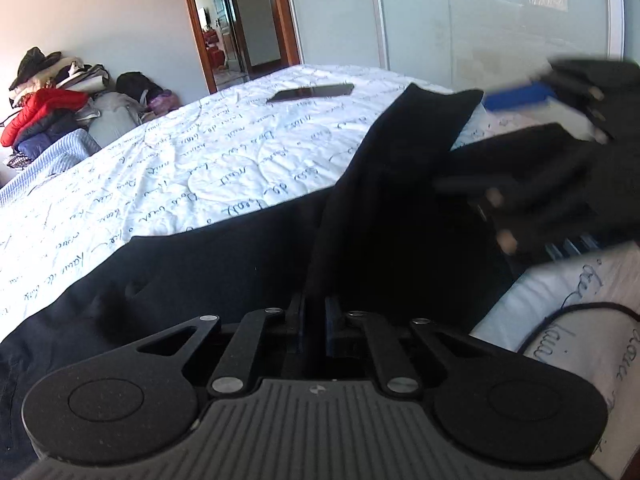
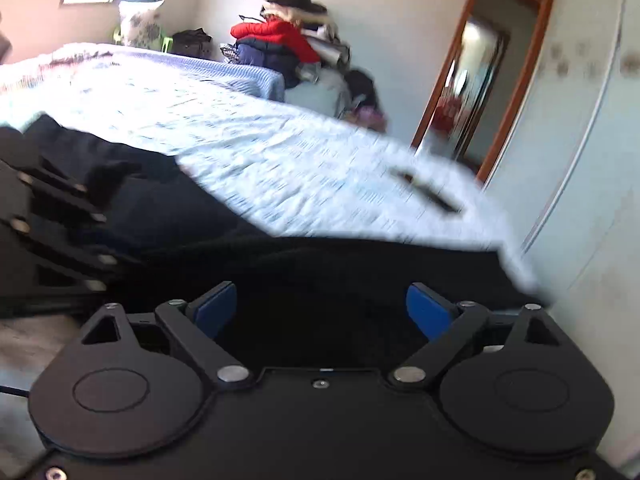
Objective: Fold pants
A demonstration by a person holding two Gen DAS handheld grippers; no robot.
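Dark navy pants lie across the near part of a white quilted bed. My left gripper is shut on a fold of the pants, which rises as a raised flap in front of it. My right gripper shows blurred at the right of the left wrist view, above the pants. In the right wrist view the right gripper is open with blue pads wide apart over the pants. The left gripper's linkage shows at that view's left edge.
A dark phone lies on the bed beyond the pants, also blurred in the right wrist view. A pile of clothes with a red jacket stands beside the bed. A wooden door frame and white wardrobe lie behind.
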